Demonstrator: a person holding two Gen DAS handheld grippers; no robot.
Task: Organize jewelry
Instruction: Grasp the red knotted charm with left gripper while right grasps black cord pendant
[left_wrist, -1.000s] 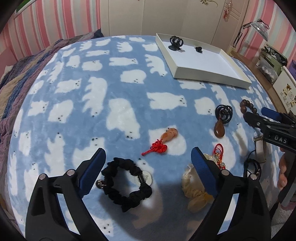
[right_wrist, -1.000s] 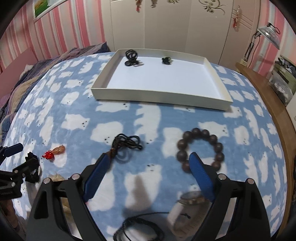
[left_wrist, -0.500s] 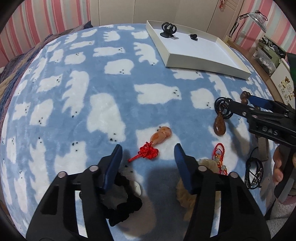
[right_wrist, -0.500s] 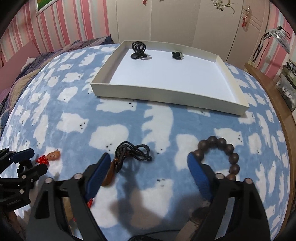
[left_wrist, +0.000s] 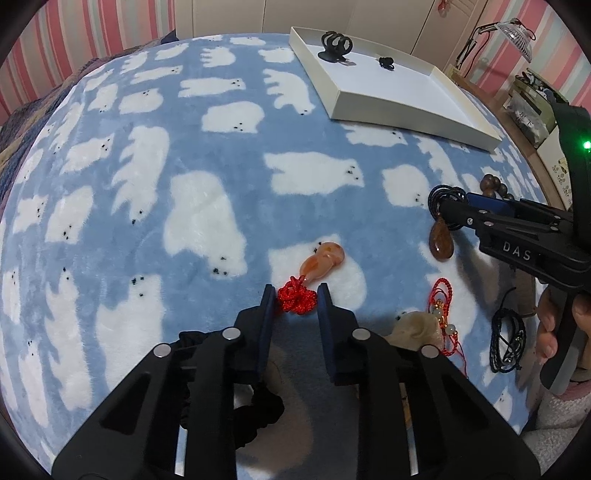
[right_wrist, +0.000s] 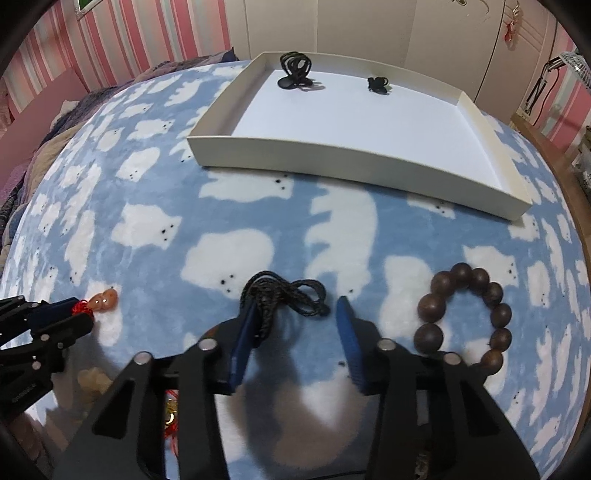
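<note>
The jewelry lies on a bed covered by a blue blanket (left_wrist: 229, 155) with white bear shapes. A shallow white tray (right_wrist: 354, 170) sits toward the far side of the bed, its near wall running across the right wrist view; inside, against its far wall, are a black hair claw clip (right_wrist: 295, 70) and a smaller black piece (right_wrist: 377, 84). The rest of the tray floor is bare, and a wide strip of blanket between the tray's near wall and the loose pieces is open.

The left claw (left_wrist: 297, 297) has just been closing and its 2 blue pads flank the red knot (left_wrist: 297, 300) of the orange gourd pendant (left_wrist: 322, 261); whether the pads already press on it I cannot tell. The pendant's long axis runs diagonally, gourd pointing away toward the tray, knot toward the claw.

The right claw (right_wrist: 297, 314) has also just been closing; its pads stand apart, with the black cord (right_wrist: 284, 295) of the brown teardrop pendant (left_wrist: 440, 242) between them and bunched at the left pad. In the left wrist view, the teardrop's pointed end faces the cord and its rounded end the near edge of the bed.

A dark wooden bead bracelet (right_wrist: 469, 314) lies just right of the right claw, near the bed's right edge. A red string charm (left_wrist: 443, 314), a black scrunchie (left_wrist: 255, 402) and a black braided cord (left_wrist: 508, 341) lie at the near edge.
</note>
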